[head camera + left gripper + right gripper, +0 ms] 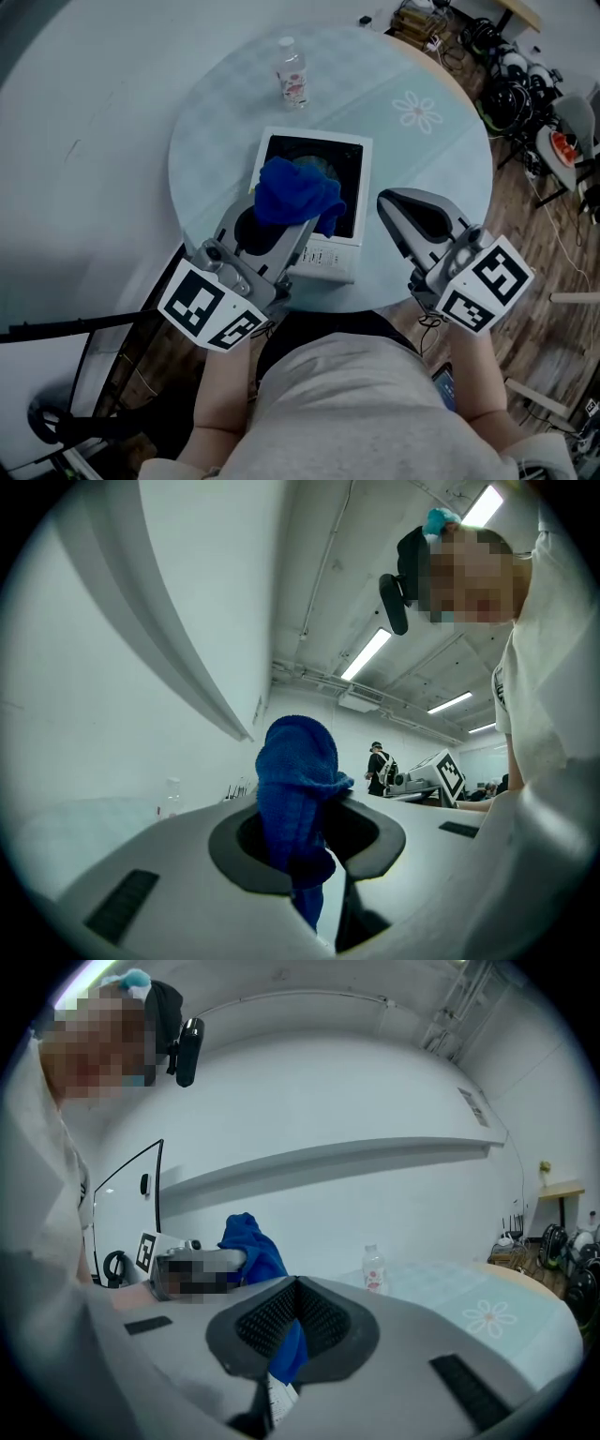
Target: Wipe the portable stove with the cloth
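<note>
A white portable stove (328, 255) with a dark top sits in the middle of the round table (441, 178). My left gripper (281, 223) is shut on a bunched blue cloth (292, 192), which hangs over the stove's left near part. In the left gripper view the cloth (298, 761) sticks up from between the jaws of the left gripper (305, 829). My right gripper (392, 202) hovers just right of the stove, shut and empty. In the right gripper view its ribbed pads (272, 1321) meet, and the cloth (251, 1246) shows beyond them to the left.
A small clear water bottle (292, 73) stands on the far side of the table, beyond the stove, and also shows as a bottle (373, 1267) in the right gripper view. Cables and gear (520, 80) lie on the wooden floor at the right. The person's torso fills the near edge.
</note>
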Demonstrator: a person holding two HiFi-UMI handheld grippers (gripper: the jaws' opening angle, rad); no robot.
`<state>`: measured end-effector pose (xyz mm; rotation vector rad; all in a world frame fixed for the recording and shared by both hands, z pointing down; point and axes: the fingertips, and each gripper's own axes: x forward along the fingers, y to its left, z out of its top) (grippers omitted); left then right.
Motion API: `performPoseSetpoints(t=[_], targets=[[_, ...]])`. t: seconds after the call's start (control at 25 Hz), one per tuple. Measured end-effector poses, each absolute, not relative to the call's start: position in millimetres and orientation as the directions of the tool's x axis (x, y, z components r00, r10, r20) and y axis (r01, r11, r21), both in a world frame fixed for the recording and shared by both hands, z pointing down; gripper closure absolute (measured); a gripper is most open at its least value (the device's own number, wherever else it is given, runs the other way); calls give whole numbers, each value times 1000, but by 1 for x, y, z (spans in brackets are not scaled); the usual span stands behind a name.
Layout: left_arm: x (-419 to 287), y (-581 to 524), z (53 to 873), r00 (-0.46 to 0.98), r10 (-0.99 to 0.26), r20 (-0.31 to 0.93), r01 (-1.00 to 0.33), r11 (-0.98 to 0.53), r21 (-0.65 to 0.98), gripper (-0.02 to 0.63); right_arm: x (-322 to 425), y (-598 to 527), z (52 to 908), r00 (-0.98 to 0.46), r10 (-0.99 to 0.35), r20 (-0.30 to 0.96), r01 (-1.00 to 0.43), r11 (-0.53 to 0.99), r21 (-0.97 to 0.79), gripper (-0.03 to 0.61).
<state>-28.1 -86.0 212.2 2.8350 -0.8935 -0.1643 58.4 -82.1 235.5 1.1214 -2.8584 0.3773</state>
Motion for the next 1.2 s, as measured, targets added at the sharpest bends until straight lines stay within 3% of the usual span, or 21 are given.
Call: performPoseSetpoints(t=[1.2], targets=[[-22,-43,266,826,-562,49,-553,-789,267,509,46,-23,268,-790,-512,339,-572,814,-105,557]])
